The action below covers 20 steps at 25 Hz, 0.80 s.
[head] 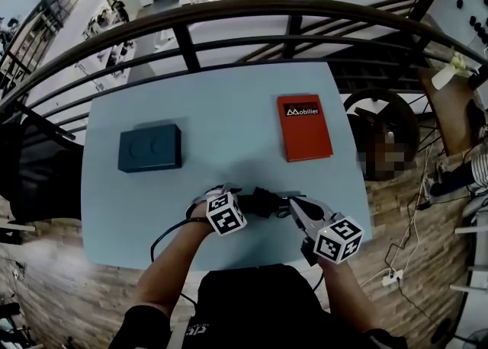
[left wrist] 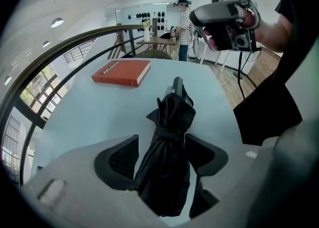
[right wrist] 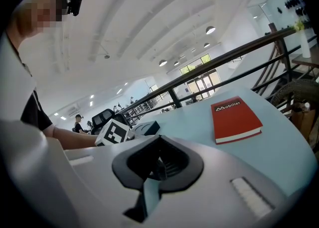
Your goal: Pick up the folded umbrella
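The pickup had not yet happened: the folded umbrella [head: 265, 201] lay flat at the near edge of the table [head: 229, 104], and the left gripper [left wrist: 162, 145] straddled it with its fingers spread on either side, not visibly squeezing it, so closing and lifting were judged still to come. The right gripper [right wrist: 157, 165], just right of the umbrella, had its fingers pressed together on nothing. Counted, there were one umbrella, one red book [head: 304, 128] at the far right, one dark box [head: 150, 148] at the far left, and two grippers.
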Each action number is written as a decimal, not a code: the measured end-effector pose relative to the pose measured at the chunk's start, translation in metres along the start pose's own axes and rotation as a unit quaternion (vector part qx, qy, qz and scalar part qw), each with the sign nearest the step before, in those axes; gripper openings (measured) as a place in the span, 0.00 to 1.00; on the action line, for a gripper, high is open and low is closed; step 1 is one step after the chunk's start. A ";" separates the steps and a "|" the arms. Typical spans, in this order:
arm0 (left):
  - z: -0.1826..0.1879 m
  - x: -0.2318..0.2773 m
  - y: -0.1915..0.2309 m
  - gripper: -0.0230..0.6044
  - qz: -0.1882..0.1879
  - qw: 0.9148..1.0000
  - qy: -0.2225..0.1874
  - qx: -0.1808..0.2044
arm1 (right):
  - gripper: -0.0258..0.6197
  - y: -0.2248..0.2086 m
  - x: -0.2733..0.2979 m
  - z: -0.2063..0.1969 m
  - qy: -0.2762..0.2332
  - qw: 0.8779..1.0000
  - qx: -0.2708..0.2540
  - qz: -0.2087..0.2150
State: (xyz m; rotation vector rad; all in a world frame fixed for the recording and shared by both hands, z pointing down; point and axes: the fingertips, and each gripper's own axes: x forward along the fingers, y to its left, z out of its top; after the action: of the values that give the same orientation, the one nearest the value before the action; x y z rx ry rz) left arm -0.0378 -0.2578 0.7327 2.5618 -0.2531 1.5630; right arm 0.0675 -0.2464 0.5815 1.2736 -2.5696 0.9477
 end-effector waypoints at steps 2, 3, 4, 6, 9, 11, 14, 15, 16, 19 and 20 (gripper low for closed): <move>-0.003 0.007 -0.004 0.52 -0.009 1.000 0.016 0.016 | 0.04 -0.001 -0.003 0.001 -0.001 1.000 0.001 -0.003; -0.005 0.011 -0.006 0.52 -0.015 0.999 0.023 0.023 | 0.04 -0.001 -0.004 0.001 -0.001 1.000 0.001 -0.004; -0.006 0.015 -0.008 0.52 -0.021 0.999 0.030 0.029 | 0.04 -0.002 -0.005 0.000 0.000 1.000 0.001 -0.006; -0.008 0.022 -0.011 0.55 -0.034 0.998 0.044 0.038 | 0.04 -0.004 -0.007 -0.001 0.000 1.000 0.001 -0.008; -0.007 0.026 -0.010 0.57 -0.050 0.996 0.059 0.050 | 0.04 -0.008 -0.010 0.001 -0.001 1.000 0.002 -0.013; -0.004 0.028 -0.013 0.57 -0.068 0.994 0.064 0.051 | 0.04 -0.009 -0.013 0.002 -0.002 1.000 0.003 -0.016; -0.005 0.036 -0.020 0.57 -0.087 0.991 0.081 0.057 | 0.04 -0.011 -0.018 0.002 -0.003 1.000 0.005 -0.021; -0.007 0.041 -0.020 0.57 -0.086 0.990 0.092 0.065 | 0.04 -0.011 -0.019 0.001 -0.002 1.000 0.006 -0.022; -0.009 0.046 -0.019 0.57 -0.084 0.989 0.102 0.073 | 0.04 -0.012 -0.020 0.001 -0.002 1.000 0.007 -0.024; -0.012 0.057 -0.021 0.58 -0.083 0.985 0.122 0.086 | 0.04 -0.013 -0.024 -0.001 -0.003 1.000 0.011 -0.028; -0.013 0.059 -0.022 0.58 -0.082 0.985 0.126 0.090 | 0.04 -0.013 -0.025 -0.002 -0.003 0.999 0.012 -0.030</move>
State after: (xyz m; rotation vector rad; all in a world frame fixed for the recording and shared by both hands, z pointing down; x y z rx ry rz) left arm -0.0175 -0.2378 0.7907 2.3995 0.1293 1.8957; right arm 0.0933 -0.2341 0.5801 1.3531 -2.5167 0.9670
